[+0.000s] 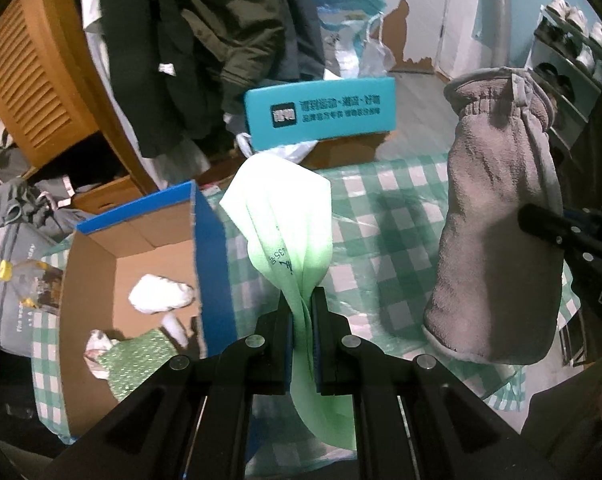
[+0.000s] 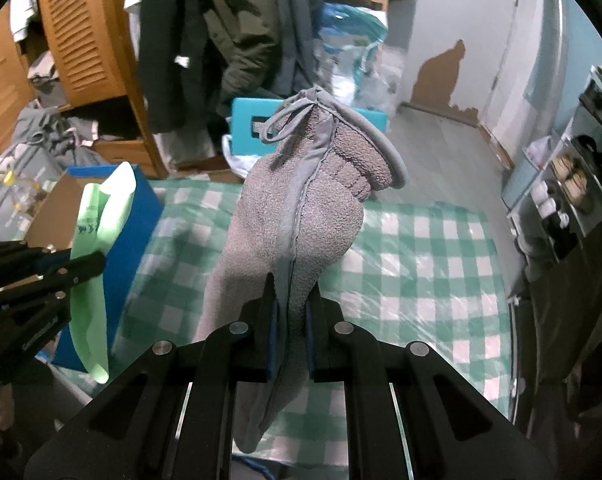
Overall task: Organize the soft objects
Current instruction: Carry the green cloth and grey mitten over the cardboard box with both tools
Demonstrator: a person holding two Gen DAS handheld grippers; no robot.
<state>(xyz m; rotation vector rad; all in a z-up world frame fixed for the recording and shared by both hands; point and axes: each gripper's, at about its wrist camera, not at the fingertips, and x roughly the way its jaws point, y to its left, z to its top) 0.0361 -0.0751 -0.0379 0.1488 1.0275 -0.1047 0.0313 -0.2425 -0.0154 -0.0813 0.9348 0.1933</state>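
Holding a light green cloth [image 1: 285, 216] clenched in my left gripper [image 1: 302, 320] and a grey fleece mitt [image 2: 301, 216] in my right gripper [image 2: 289, 320] above the checked tablecloth [image 2: 421, 248], I judge both still need dropping into the cardboard box [image 1: 101, 264], which already holds a few soft items.

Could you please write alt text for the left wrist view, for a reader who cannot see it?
The left tongs are shut on a pale green cloth held above a green-checked tablecloth. To the left stands an open cardboard box with soft items inside; to the right, the right tongs hold a grey fleece pouch.
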